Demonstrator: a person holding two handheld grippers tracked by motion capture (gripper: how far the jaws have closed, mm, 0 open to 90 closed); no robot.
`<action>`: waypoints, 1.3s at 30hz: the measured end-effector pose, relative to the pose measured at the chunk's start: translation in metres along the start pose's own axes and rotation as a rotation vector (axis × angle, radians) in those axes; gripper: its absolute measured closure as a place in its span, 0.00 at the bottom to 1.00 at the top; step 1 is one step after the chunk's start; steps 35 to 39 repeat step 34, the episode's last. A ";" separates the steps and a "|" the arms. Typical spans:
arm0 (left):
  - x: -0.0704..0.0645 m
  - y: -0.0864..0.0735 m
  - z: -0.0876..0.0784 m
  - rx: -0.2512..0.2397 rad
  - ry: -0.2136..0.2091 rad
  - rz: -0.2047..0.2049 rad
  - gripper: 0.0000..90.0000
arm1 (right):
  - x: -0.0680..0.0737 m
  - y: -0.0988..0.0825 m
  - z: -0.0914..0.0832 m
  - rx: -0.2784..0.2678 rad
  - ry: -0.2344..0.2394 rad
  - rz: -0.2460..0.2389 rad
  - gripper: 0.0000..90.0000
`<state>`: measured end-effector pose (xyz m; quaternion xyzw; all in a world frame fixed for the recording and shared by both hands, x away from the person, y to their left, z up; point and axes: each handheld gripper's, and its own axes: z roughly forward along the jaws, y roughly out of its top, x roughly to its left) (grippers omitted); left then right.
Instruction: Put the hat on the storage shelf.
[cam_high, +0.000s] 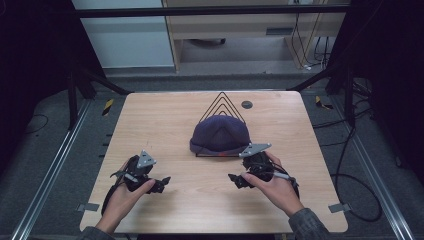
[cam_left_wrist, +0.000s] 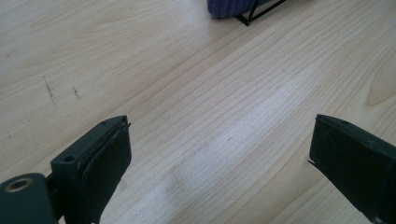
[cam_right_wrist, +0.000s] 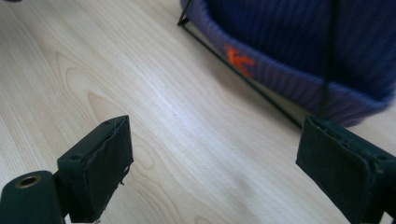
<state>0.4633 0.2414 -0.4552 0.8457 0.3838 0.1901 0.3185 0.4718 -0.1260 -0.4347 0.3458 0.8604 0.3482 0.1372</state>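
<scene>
At the near left of the wooden tabletop (cam_high: 150, 120), my left gripper (cam_high: 161, 184) hovers low over bare wood, held in my left hand (cam_high: 122, 197), its tips turned toward the middle of the table. Its jaws stand wide apart with nothing between them, and in the left gripper view they frame only pale wood grain and a few faint scuff marks (cam_left_wrist: 49, 88) (small dark scratches toward that view's left side).

At the centre of the tabletop, a little toward the far edge, a dark blue knitted beanie (cam_high: 220, 134) sits draped over a black wire rack (cam_high: 221, 102) whose nested triangular peaks rise behind the cap. The rack's base bar runs along the wood just below the beanie's brim. In the right gripper view the brim carries a small orange mark (cam_right_wrist: 240, 59).

A small dark round disc (cam_high: 246, 104) lies beside the rack on its right, near the far edge.

At the near right, my right gripper (cam_high: 234, 180) rests in my right hand (cam_high: 275, 187), just in front of the beanie's right side and apart from it. Its jaws are also spread wide and empty, with the beanie (cam_right_wrist: 299, 42) and the rack's thin bar (cam_right_wrist: 243, 79) close ahead of them.
</scene>
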 end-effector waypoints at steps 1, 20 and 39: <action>0.001 -0.002 0.001 0.005 -0.002 -0.003 0.05 | 0.001 -0.001 0.004 0.010 0.009 -0.001 0.12; 0.018 -0.027 0.021 0.159 -0.007 -0.038 0.04 | 0.018 -0.019 0.070 0.076 0.029 0.019 0.09; 0.020 -0.031 0.025 0.190 -0.045 -0.035 0.00 | 0.027 -0.030 0.079 -0.046 -0.021 -0.001 0.03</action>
